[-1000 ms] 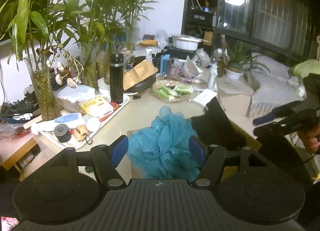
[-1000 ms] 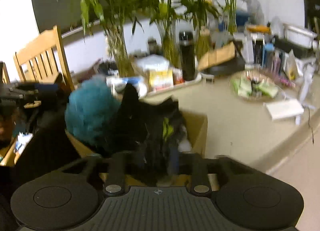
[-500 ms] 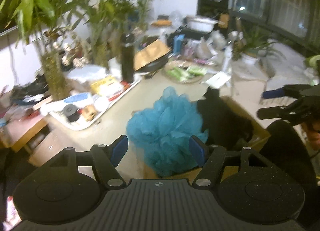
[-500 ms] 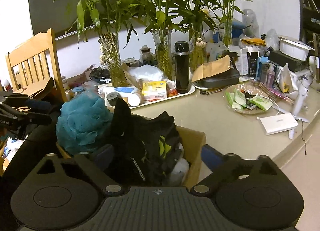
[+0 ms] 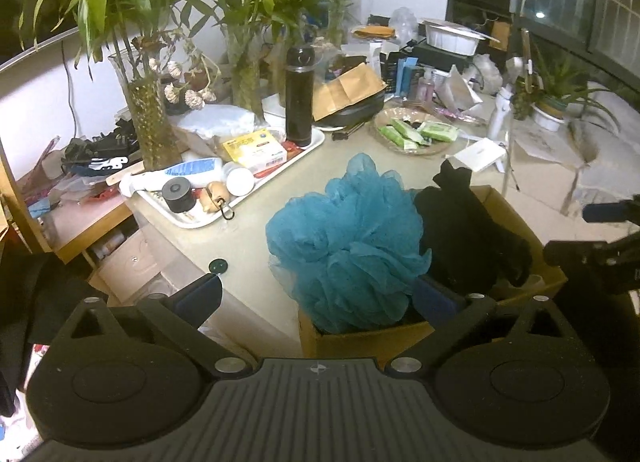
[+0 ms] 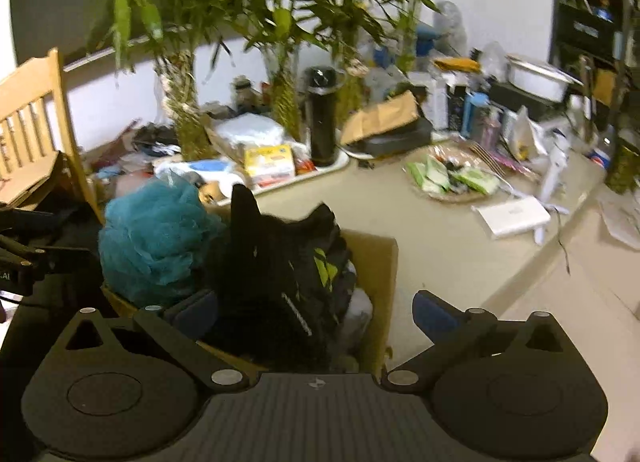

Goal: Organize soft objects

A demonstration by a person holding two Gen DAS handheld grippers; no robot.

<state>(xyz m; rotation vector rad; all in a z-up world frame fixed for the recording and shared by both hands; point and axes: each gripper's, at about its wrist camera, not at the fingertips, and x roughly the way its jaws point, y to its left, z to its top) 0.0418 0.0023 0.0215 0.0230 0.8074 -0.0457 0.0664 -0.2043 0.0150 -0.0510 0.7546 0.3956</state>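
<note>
A cardboard box [image 5: 516, 218] sits at the near edge of a cluttered beige table [image 5: 280, 198], packed with soft things. A teal mesh bath sponge [image 5: 344, 246] bulges out of the box's left half, and dark clothing [image 5: 468, 234] with a yellow-green mark fills the right half, one black tip sticking up at about 12 o'clock.

The left gripper [image 5: 320, 298] hangs over the box with its jaws opening; the sponge lies between the blue pads but neither pad presses on it, the left pad out at 9 o'clock over bare table.

The right gripper [image 6: 316, 312] has its jaws spread wide and holds nothing. The dark clothing rises between its fingers, close to the left pad, while the right pad sits at 3 o'clock, beyond the box wall.

Beyond the box, at 11 o'clock, a white tray [image 5: 256, 194] carries a black flask [image 5: 299, 96]. At 1 o'clock a dish [image 5: 416, 134] holds green packets.
</note>
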